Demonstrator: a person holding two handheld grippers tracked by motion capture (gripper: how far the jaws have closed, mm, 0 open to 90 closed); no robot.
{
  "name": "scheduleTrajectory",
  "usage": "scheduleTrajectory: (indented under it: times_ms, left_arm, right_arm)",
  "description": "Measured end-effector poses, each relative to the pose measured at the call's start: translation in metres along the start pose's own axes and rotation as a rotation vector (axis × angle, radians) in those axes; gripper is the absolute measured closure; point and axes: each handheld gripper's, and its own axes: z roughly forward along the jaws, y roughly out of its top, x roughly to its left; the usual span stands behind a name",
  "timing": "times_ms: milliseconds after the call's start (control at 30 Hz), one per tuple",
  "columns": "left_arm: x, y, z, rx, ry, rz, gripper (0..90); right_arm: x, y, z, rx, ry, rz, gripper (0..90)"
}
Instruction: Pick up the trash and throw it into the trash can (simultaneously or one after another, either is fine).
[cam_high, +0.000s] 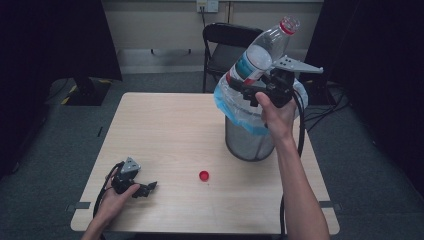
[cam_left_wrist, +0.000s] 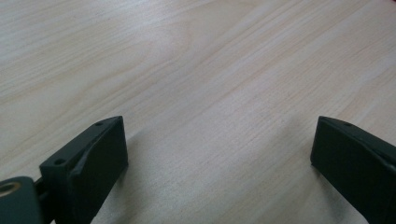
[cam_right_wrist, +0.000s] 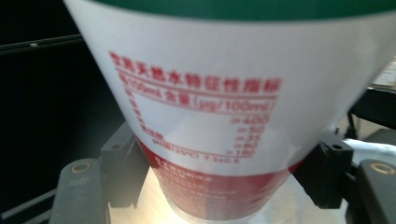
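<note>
In the high view, the right gripper (cam_high: 250, 86) is raised above the far right part of the table (cam_high: 170, 130), clamped on the lower body of a clear plastic bottle (cam_high: 262, 52). The bottle tilts, its open red-ringed neck pointing up and to the right, its base low on the left. It hangs just over the rim of a mesh waste bin (cam_high: 246, 140) lined with a blue bag (cam_high: 235, 107). A red cap (cam_high: 204, 175) lies alone on the near middle of the table, well apart from the bin. The left gripper (cam_high: 150, 187) rests on the near left of the table in the person's hand, holding nothing. A black chair (cam_high: 225, 45) stands beyond the far edge.

In the left gripper view, the two black jaws stand wide apart, released, with bare pale wood of the table (cam_left_wrist: 201, 84) between them.

In the right gripper view, the bottle (cam_right_wrist: 224, 116) sits close to the lens, its white label with red print and a red band below it. Both jaws press against its sides, grasping it firmly.
</note>
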Motion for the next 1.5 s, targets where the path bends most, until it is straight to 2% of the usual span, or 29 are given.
scheduleTrajectory:
  times_ms: [67,100,200,400,533,700,1133,1500]
  left_arm:
    - [0.0,0.0,0.0,0.0,0.0,-0.001,3.3]
    - [0.0,0.0,0.0,0.0,0.0,0.0,3.3]
    - [0.0,0.0,0.0,0.0,0.0,0.0,3.3]
    - [0.0,0.0,0.0,0.0,0.0,-0.001,3.3]
    - [0.0,0.0,0.0,0.0,0.0,-0.001,3.3]
    - [0.0,0.0,0.0,0.0,0.0,-0.001,3.3]
    - [0.0,0.0,0.0,0.0,0.0,-0.001,3.3]
    - [0.0,0.0,0.0,0.0,0.0,-0.001,3.3]
  right_arm:
    - [-0.006,0.0,-0.001,0.008,-0.016,0.01,27.7]
    - [-0.012,-0.001,-0.002,0.019,-0.04,0.016,27.6]
    - [-0.017,-0.002,-0.002,0.029,-0.055,0.02,27.4]
    - [-0.025,-0.003,-0.002,0.059,-0.128,0.005,26.7]
    - [-0.031,-0.001,-0.005,0.066,-0.16,0.018,26.6]
    - [-0.04,-0.003,-0.007,0.083,-0.188,0.057,24.7]
    - [-0.04,-0.004,-0.012,0.078,-0.194,0.054,23.7]
    - [-0.029,-0.009,-0.009,0.078,-0.14,0.046,25.2]
